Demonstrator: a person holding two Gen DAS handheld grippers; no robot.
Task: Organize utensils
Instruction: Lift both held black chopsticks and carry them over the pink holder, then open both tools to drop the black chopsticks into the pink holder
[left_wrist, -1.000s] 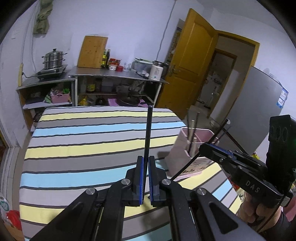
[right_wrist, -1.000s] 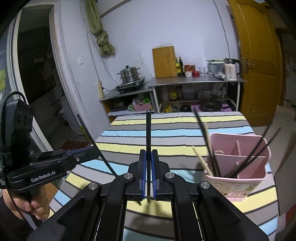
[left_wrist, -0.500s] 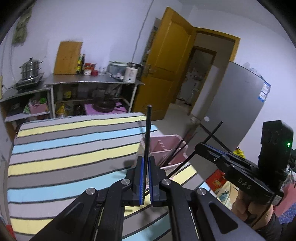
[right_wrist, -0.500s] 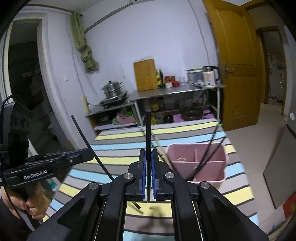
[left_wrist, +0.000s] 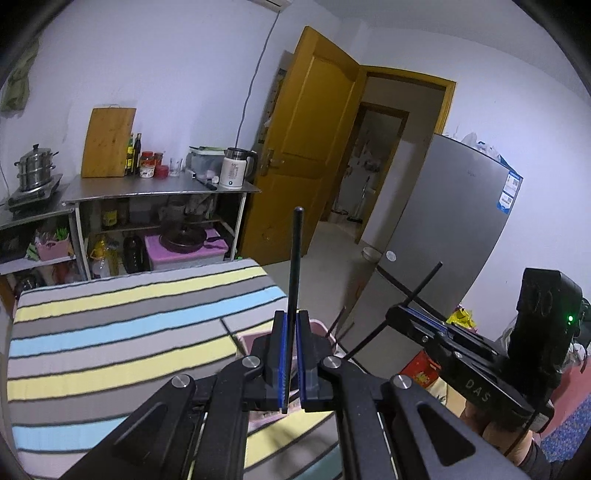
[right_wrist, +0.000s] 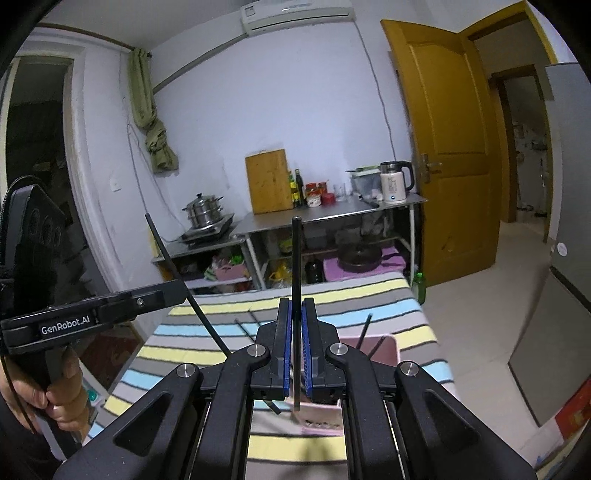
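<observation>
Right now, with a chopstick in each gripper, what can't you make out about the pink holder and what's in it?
- Pink utensil holder, right wrist view: the right gripper covers its middle, so the compartments are hidden.
- Same holder, left wrist view: only a rim corner shows behind the left gripper.
- Black chopsticks in the holder: only the tips show, so no count.
- Held chopstick: its lower end blurs against the holder.
</observation>
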